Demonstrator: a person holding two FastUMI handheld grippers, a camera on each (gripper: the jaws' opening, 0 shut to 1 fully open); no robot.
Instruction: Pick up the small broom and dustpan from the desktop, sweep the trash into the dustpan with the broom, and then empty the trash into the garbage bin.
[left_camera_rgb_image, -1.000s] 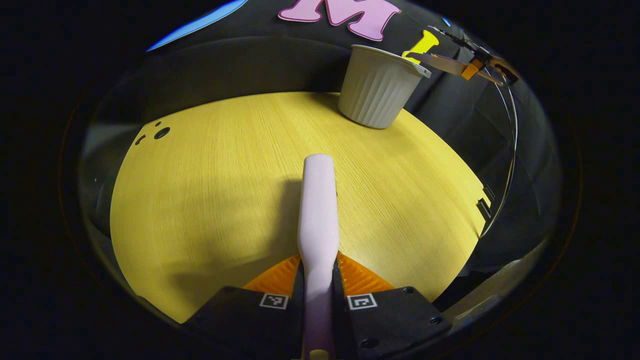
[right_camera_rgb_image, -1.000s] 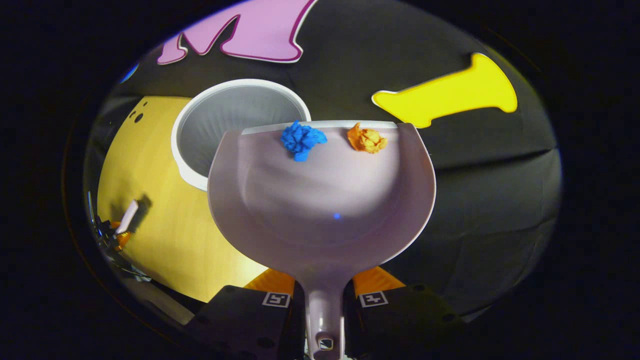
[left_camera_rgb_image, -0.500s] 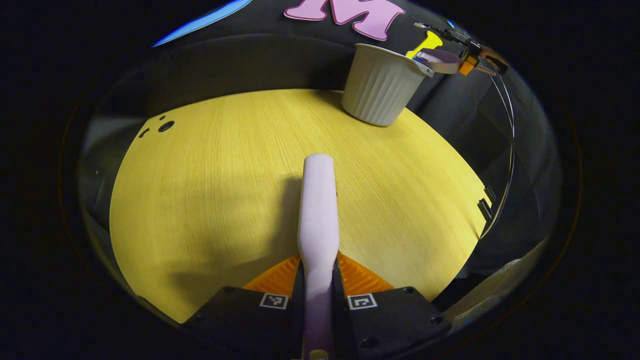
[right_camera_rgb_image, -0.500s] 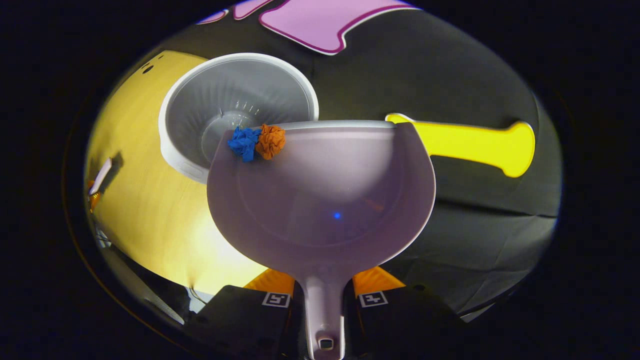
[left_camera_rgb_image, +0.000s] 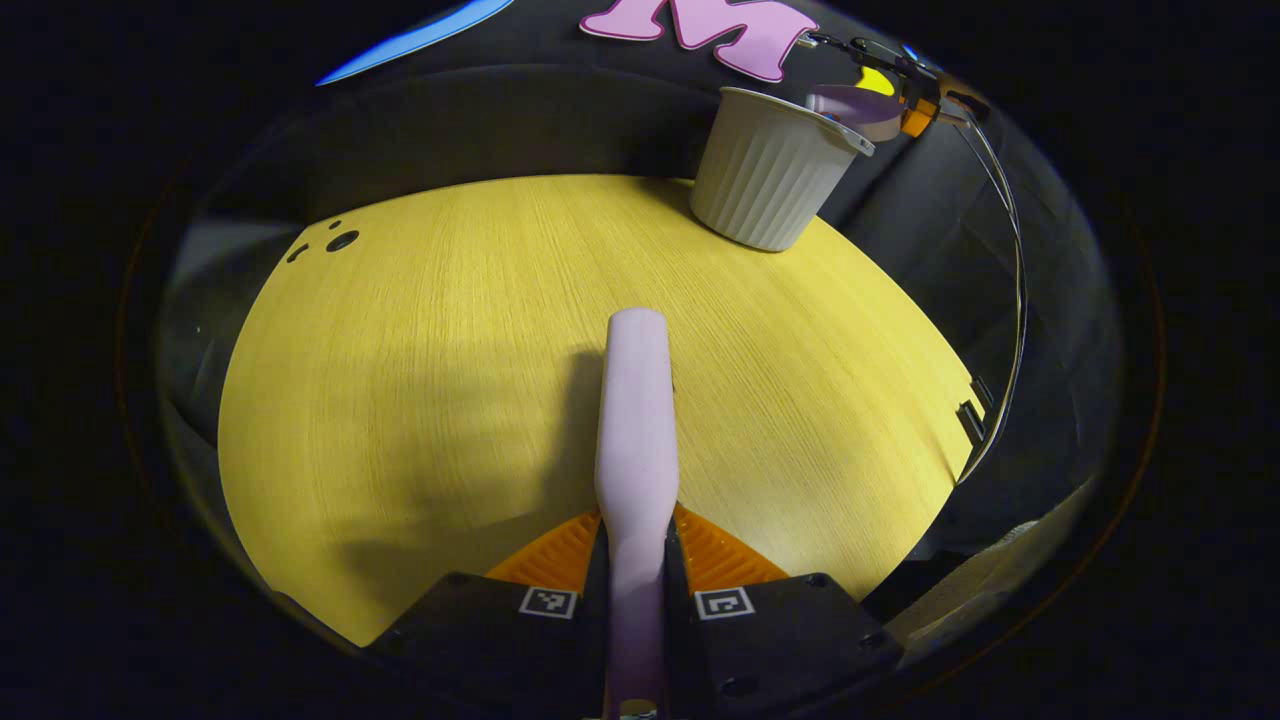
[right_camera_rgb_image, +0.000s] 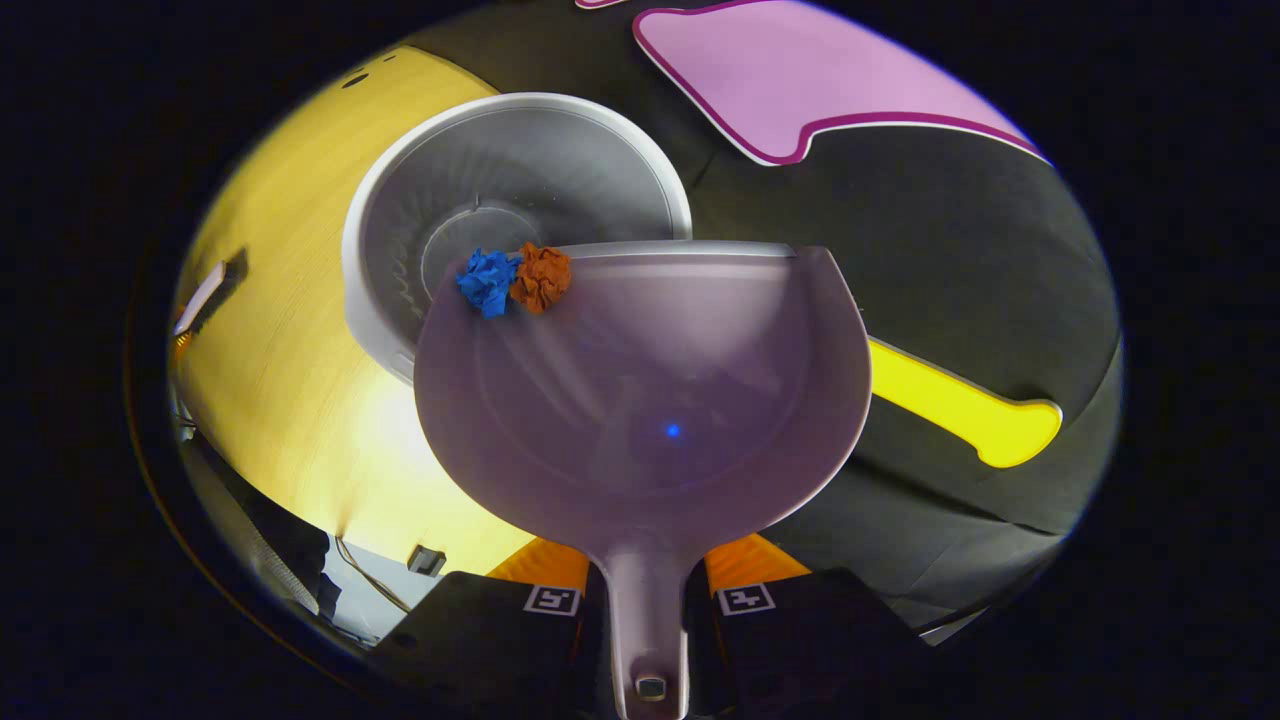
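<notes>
Right gripper view looks down on the dustpan (right_camera_rgb_image: 640, 400), which is held up over the bin (right_camera_rgb_image: 520, 200). The right gripper (right_camera_rgb_image: 645, 585) is clenched on the dustpan's handle, one finger on each side. Two bits of trash sit side by side at the front edge of the pan, near its left corner: one blue paper ball (right_camera_rgb_image: 488, 282) and one orange paper ball (right_camera_rgb_image: 541, 277). They touch each other. They hang just above the open bin, which looks empty inside.

In the left gripper view, the left gripper (left_camera_rgb_image: 636, 550) is clenched on the broom (left_camera_rgb_image: 634, 420). The broom's handle sticks out forward over the table (left_camera_rgb_image: 420, 380). The bin (left_camera_rgb_image: 770, 170) stands at the far edge of the table, and the dustpan (left_camera_rgb_image: 850, 105) shows just above its rim.

The picking up and the sweeping look done, because no trash can be seen on the table and both balls are in the pan. What is left is the last part: the balls have to slide off the pan and drop into the bin.

The count is one broom, one dustpan, one bin, two paper balls and two grippers.
</notes>
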